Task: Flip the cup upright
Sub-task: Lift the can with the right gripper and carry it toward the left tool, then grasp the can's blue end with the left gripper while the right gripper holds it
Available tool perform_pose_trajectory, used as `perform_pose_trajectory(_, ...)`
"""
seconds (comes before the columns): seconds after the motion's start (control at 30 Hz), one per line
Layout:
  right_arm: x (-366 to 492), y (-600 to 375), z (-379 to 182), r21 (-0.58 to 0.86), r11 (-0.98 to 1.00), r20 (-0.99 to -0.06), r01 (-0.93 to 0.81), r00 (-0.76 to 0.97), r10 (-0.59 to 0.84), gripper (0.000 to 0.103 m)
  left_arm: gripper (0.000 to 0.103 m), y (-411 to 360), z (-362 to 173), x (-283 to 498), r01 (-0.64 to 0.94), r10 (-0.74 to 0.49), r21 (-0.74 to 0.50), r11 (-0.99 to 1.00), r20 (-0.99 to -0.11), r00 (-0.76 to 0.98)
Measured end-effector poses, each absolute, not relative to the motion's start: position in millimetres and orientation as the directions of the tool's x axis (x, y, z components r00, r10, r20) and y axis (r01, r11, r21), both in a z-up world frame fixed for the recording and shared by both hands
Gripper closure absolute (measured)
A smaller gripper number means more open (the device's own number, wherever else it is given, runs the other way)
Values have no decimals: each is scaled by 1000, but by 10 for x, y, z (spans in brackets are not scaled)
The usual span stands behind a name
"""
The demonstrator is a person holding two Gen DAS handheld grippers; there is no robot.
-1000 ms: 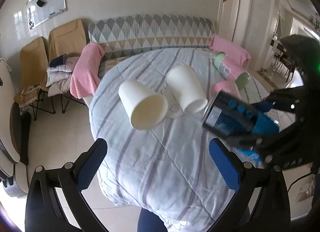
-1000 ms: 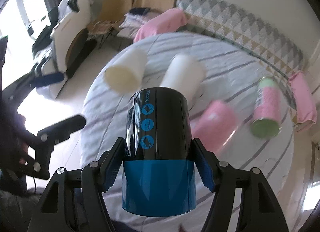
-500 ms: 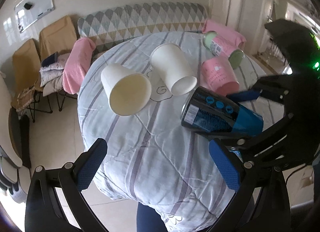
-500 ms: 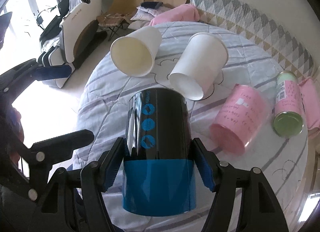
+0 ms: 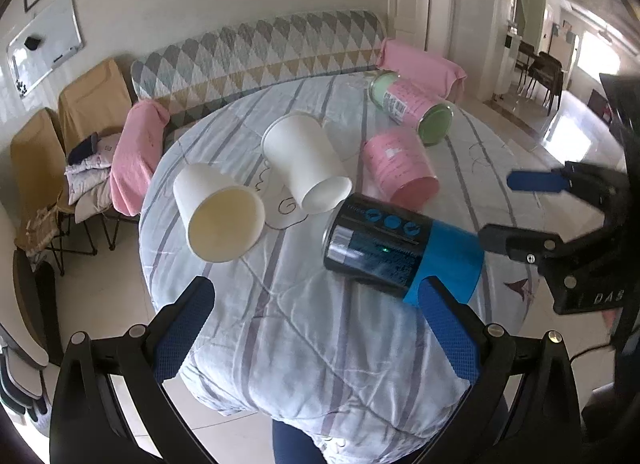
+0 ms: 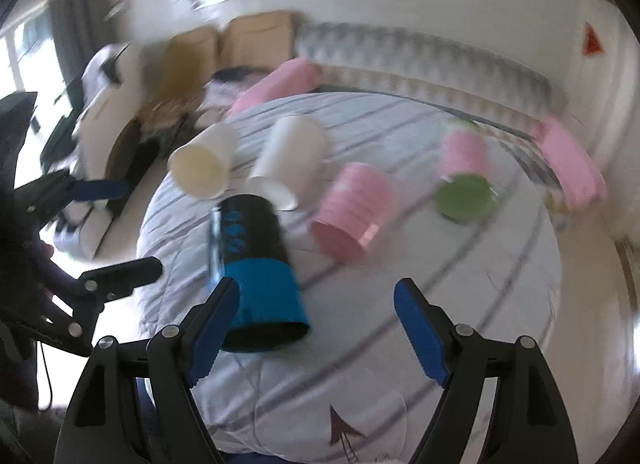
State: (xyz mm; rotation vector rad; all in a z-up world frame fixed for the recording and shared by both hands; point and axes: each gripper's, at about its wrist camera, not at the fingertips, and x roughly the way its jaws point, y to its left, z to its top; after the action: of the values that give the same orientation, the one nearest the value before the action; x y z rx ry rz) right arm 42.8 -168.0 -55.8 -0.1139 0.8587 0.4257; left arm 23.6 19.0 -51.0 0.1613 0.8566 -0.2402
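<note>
- Black-and-blue cup (image 5: 396,250) lies on its side, lower centre of the left wrist view, on the striped-quilt bench (image 5: 320,344); not yet upright.
- Right hand-held gripper (image 6: 316,316): wide, empty, cup beside its left finger.
- Left hand-held gripper (image 5: 316,312): wide, empty.
- Sofa (image 5: 256,51) behind.

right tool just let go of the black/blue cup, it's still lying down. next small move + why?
Probably re-close the right tool on the black/blue cup. The cup lies on its side on the table, beside that tool's left finger rather than between the two, and both tools are open. Shifting slightly left to straddle the blue end looks like the way to regain a grip and tip it upright.
</note>
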Motion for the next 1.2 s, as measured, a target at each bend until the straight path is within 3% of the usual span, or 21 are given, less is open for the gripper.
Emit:
perform_pose_trajectory(0.37,336,-1914,-624,139,931,-735,-337,595,325,22,0,-72,-463,268,323,-149,84,943,-761,632)
perform_pose_trajectory(0.9,330,-2202,-684,160,968,-746,-193,619,247,22,0,-475,-440,498,643,-162,342,686,-789,593)
perform_pose_trajectory(1.2,518,-2117,-783,37,939,-814,-341,536,226,22,0,-667,-437,593,799,-209,376,469,-832,513)
